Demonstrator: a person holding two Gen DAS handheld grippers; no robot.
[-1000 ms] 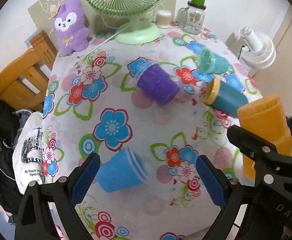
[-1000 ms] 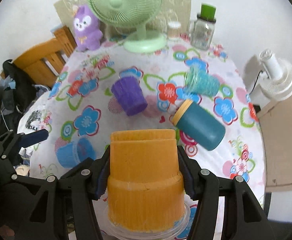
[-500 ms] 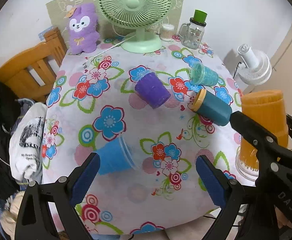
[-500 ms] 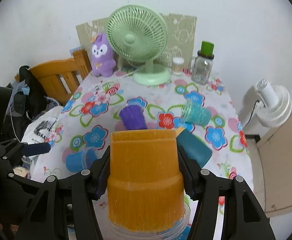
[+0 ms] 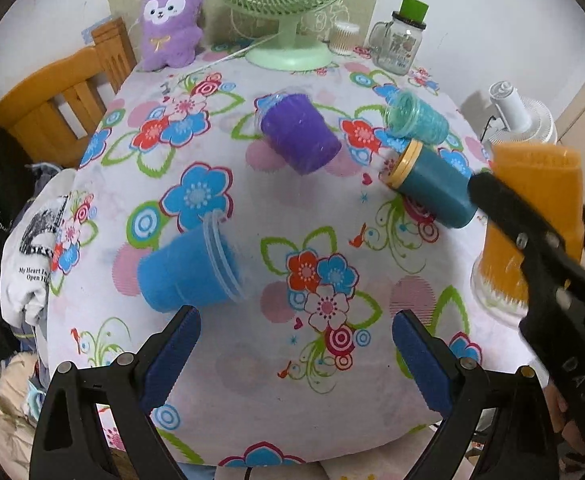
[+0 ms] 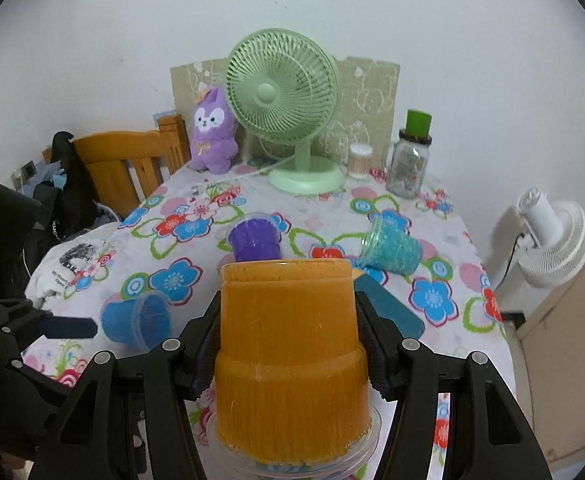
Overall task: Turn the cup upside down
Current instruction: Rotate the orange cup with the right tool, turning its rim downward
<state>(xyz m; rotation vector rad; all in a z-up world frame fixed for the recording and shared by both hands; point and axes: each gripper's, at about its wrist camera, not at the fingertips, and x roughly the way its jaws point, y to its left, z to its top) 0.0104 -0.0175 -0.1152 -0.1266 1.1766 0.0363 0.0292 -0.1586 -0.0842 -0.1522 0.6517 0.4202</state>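
In the left wrist view, the left claw (image 5: 294,350) hangs with its jaws wide apart and nothing between them, above the near edge of the flowered worktop (image 5: 324,408). Just beyond its left finger a blue cup (image 5: 188,270) lies on its side, rim toward the right. Farther back a purple cup (image 5: 298,132) and a small teal cup (image 5: 416,120) also lie tipped over, and a dark teal bottle (image 5: 432,190) with a yellow cap lies beside them; all the cups look empty as far as their mouths show. At the right edge the orange cup (image 5: 532,216) stands base-up, wide rim down near the worktop, with the right claw's dark finger across it. In the right wrist view, the right claw (image 6: 288,354) is clamped on the orange cup (image 6: 288,344), jaws pressing both sides of its narrower upper part, the closed base on top and a clear rim at the bottom; whether that rim already rests on the cloth cannot be told. The flip of this cup therefore looks done, with setting down and letting go probably left. The blue, purple and teal cups lie unturned, should they count too. A green fan (image 6: 282,92) and a glass jar (image 6: 408,170) stand at the back.
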